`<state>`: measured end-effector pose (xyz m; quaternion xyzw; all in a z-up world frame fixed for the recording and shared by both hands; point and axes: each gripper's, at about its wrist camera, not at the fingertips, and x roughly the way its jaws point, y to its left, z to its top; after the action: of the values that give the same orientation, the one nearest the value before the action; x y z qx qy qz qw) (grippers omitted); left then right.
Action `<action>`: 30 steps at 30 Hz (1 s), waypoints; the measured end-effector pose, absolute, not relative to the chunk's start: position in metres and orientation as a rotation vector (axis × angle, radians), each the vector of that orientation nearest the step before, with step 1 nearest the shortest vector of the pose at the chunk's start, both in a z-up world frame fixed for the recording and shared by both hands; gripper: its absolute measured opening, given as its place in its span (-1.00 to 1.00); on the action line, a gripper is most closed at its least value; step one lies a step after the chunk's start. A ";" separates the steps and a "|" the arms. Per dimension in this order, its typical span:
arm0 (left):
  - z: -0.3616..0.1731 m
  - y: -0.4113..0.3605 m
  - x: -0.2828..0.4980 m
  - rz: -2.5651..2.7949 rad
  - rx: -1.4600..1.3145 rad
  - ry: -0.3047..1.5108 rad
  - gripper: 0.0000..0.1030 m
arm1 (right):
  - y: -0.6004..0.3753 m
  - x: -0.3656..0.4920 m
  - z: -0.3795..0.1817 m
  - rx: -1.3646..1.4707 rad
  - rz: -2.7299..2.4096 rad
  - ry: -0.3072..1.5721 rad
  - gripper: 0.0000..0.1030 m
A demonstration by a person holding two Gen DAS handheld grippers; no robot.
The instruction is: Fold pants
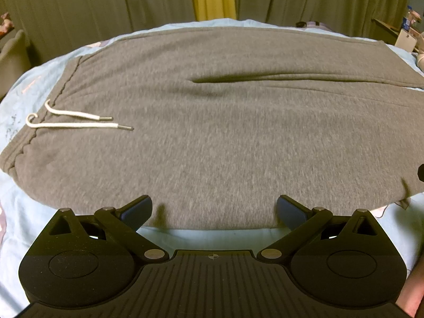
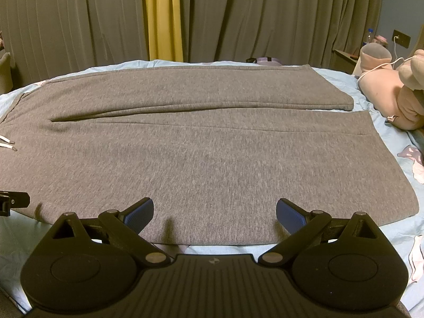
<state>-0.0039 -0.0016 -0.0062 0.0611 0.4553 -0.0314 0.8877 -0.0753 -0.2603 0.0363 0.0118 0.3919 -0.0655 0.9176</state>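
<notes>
Grey fleece pants (image 2: 201,164) look soft, floppy, w/ some weight; left gripper (image 1: 214,210) & right gripper (image 2: 214,213) both wide, empty — pinch 6 o'clock hem.

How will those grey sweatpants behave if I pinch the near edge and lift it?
The grey sweatpants look like thick knit lying limp on the bed sheet, so they will probably drape and sag. The white drawstring lies loose and may dangle. The open right gripper should grip the ribbed fabric without much slipping.
</notes>
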 end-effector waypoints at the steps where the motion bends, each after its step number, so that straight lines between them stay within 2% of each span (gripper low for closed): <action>1: -0.007 -0.001 -0.004 -0.065 0.126 0.947 1.00 | -0.260 -0.075 0.036 0.024 -0.135 0.805 0.93; 30: -0.005 0.001 -0.002 -0.069 0.114 0.956 1.00 | -0.260 -0.075 0.036 0.021 -0.136 0.805 0.93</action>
<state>-0.0018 0.0007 -0.0053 0.0549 0.4597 -0.0332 0.8857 -0.0750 -0.2601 0.0360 0.0103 0.3915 -0.0661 0.9178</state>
